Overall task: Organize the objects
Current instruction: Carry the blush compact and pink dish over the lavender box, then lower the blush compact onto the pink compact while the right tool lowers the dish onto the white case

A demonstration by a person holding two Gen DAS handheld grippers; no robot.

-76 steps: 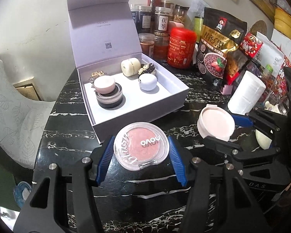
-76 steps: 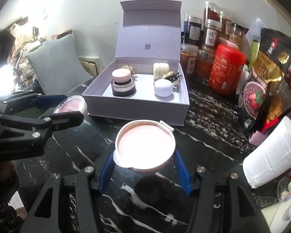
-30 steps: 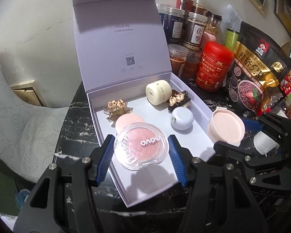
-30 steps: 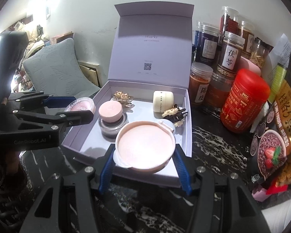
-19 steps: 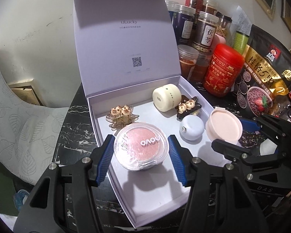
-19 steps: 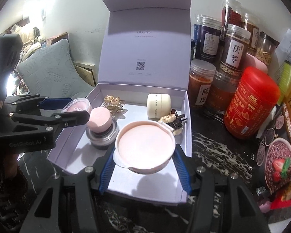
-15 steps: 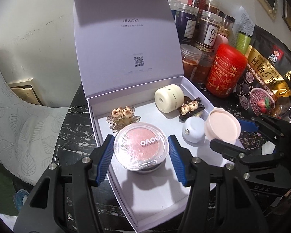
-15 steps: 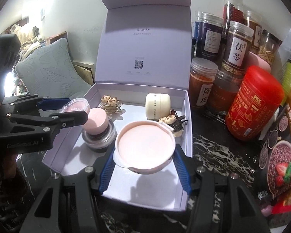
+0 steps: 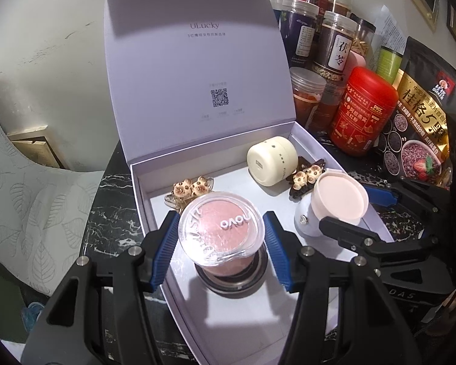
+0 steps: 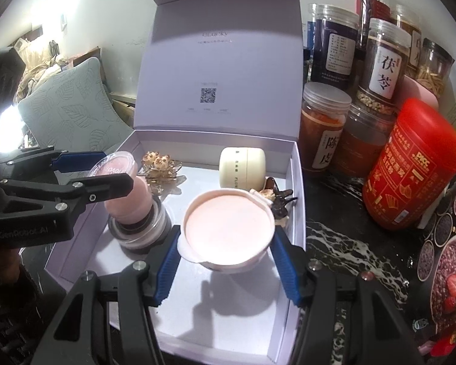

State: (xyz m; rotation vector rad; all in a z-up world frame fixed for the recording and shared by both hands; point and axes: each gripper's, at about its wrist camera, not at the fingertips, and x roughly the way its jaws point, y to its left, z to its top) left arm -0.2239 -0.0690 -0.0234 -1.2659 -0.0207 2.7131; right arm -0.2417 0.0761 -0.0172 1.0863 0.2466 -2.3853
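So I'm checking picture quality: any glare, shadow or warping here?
Left wrist view: sharp, edges bowed and dark-cornered, the compact shading the box floor. Right wrist view: blown-out glare at far left, a hard shadow under the pink case.

The blush compact hides most of the jar beneath, perhaps touching.

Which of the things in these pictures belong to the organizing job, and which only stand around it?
Part of the job:
- lilac gift box
- blush compact, in left gripper
- pink-lidded case, in right gripper
- cream jar
- bear hair clips

Just standing about:
- red canister
- herb jars
- oat bag
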